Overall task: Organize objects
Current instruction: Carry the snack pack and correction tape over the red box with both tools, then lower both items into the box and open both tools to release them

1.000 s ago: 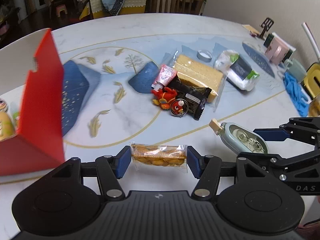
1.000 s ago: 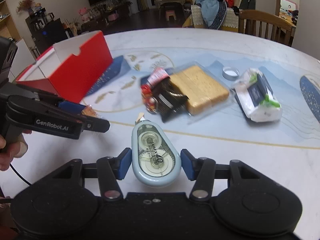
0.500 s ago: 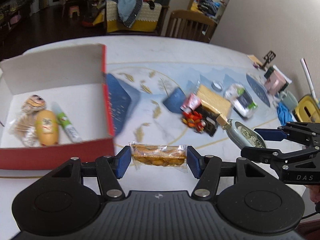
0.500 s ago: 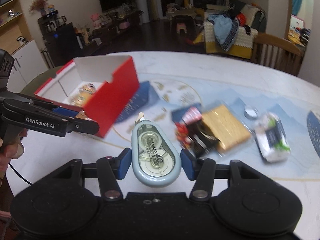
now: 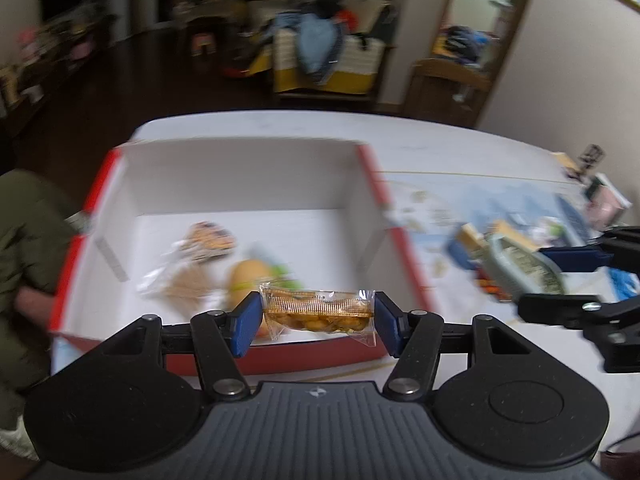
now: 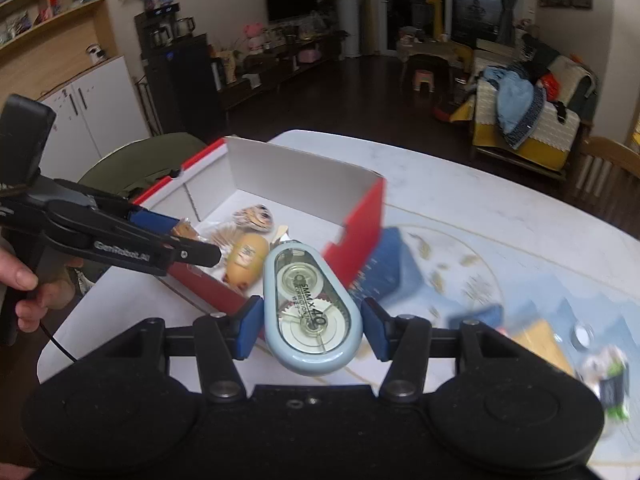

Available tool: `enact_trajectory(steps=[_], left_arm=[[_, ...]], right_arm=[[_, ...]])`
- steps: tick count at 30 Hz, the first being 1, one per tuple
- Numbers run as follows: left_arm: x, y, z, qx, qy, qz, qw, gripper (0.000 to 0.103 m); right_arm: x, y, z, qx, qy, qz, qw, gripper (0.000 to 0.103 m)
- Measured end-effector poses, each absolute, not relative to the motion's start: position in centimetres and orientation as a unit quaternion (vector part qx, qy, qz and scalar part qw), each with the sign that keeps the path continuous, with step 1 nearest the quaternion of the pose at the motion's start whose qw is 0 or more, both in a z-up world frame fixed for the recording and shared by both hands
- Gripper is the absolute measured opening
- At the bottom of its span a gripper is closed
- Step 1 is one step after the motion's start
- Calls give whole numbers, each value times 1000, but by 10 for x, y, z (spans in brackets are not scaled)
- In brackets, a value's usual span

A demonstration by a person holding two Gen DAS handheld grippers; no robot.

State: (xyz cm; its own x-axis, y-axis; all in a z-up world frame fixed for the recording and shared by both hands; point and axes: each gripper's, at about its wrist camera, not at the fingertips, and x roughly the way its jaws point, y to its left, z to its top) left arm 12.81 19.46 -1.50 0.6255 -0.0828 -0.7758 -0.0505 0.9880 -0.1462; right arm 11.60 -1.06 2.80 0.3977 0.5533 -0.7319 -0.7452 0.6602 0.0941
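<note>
My left gripper [image 5: 316,316] is shut on a clear snack packet [image 5: 318,314] of golden nuts, held above the near wall of the open red box [image 5: 372,168]. The box holds a yellow bun [image 5: 250,276], a round wrapped snack [image 5: 208,240] and a packet of biscuits [image 5: 180,284]. My right gripper [image 6: 313,322] is shut on a pale blue correction tape dispenser [image 6: 312,312], held in the air beside the box's right wall [image 6: 360,224]. The left gripper also shows in the right wrist view [image 6: 188,240], over the box.
The box stands at the left end of a white table with a blue patterned mat [image 6: 460,280]. Blurred packets lie on the mat at the right [image 6: 540,340]. A person's olive sleeve [image 5: 28,232] is left of the box. A wooden chair [image 5: 444,88] stands behind the table.
Both grippers have swung left and risen with their loads. The left gripper went from the table in front of the box to above its near wall. The right gripper followed toward the box.
</note>
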Motion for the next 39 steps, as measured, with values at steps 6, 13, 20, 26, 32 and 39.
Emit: enact_trajectory(steps=[6,13,20,26,32,39], left_arm=[[137,229,-26,-66,438,9,897,59],[160,249,-38,-35,450,14,892,59],[186,261,-55,-11,476,7,879,59],[201,264,-71,1,494,-1,869,59],[212,263,-82,14,511,-7,859,59],[215,263,-88,15,525,-17,851,59]], right_arm=[[133,36,23,-130,393,392,822,53],[163,87,3,-145,418,359,822,53],[188,125,-26,-172,443,321,819,53],[198,145,-47,-187,458,300,816,53],[205,160,-64,-209,469,286,809,53],[205,169,-75,-223,478,284,801,53]])
